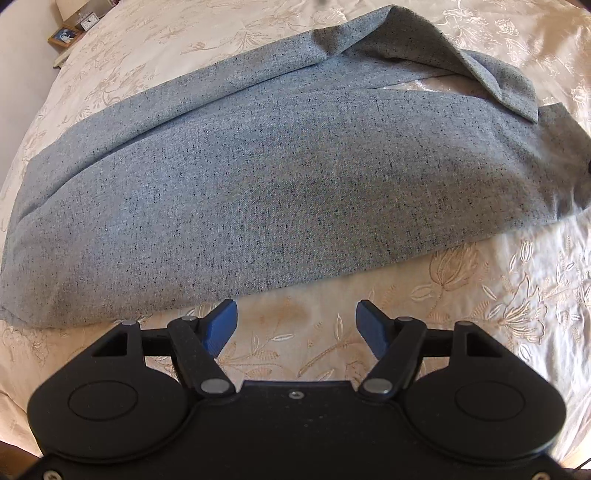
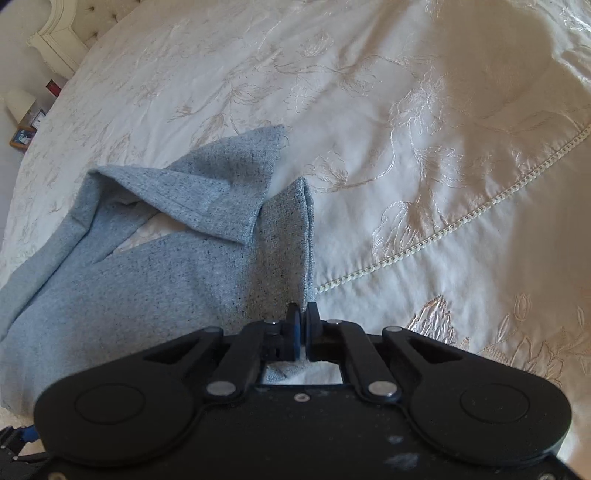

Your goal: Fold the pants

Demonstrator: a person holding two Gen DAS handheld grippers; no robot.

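Note:
Grey speckled pants (image 1: 258, 177) lie across a cream embroidered bedspread (image 1: 461, 295), with one leg end flipped back at the far right. My left gripper (image 1: 295, 314) is open and empty, just short of the pants' near edge. In the right wrist view the pants (image 2: 147, 277) fill the lower left, a leg end folded over. My right gripper (image 2: 303, 314) is shut on the hem edge of the pants and lifts it into a raised ridge.
The bedspread (image 2: 406, 129) spreads wide to the right, with a corded seam (image 2: 443, 232). A nightstand with a picture frame (image 1: 64, 35) and a clock stands at the far left. A headboard (image 2: 62, 37) and lamp (image 2: 18, 103) stand beyond.

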